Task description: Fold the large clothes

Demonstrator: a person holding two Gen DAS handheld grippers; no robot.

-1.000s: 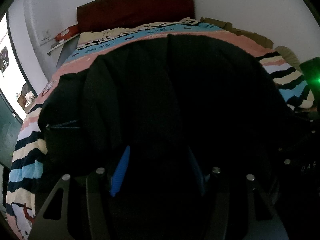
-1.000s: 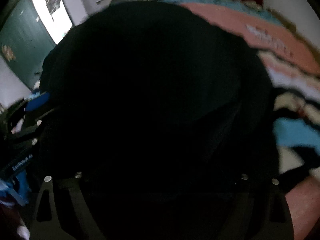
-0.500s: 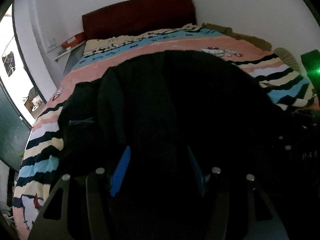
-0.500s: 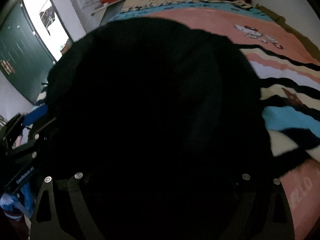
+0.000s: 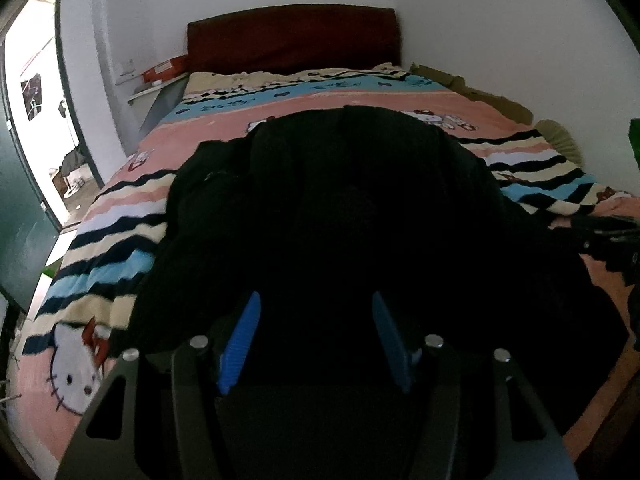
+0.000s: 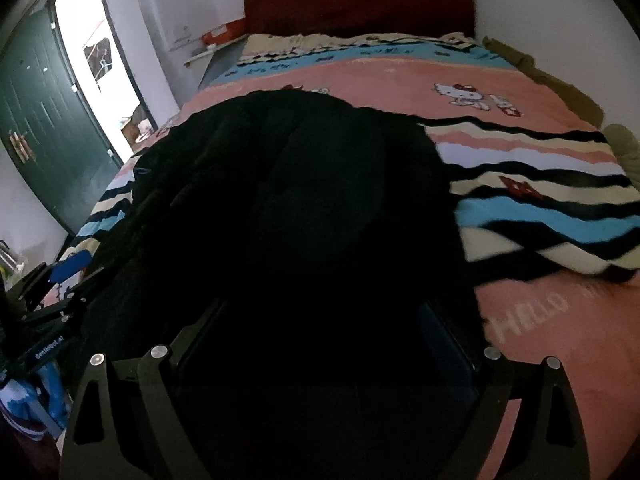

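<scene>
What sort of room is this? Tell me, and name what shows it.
Most likely a bedroom in a home. A dark red headboard stands against the white wall, a pink, blue and black striped cartoon-cat blanket covers the bed, and a dark green door stands open at the left.

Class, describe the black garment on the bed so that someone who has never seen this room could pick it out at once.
Start at the bed with the dark red headboard and its pink, blue and striped Hello Kitty blanket. On the near half of that blanket lies the black garment, a large bulky heap. It is the only plain, unpatterned thing on the bedding, and both grippers reach into it.
</scene>
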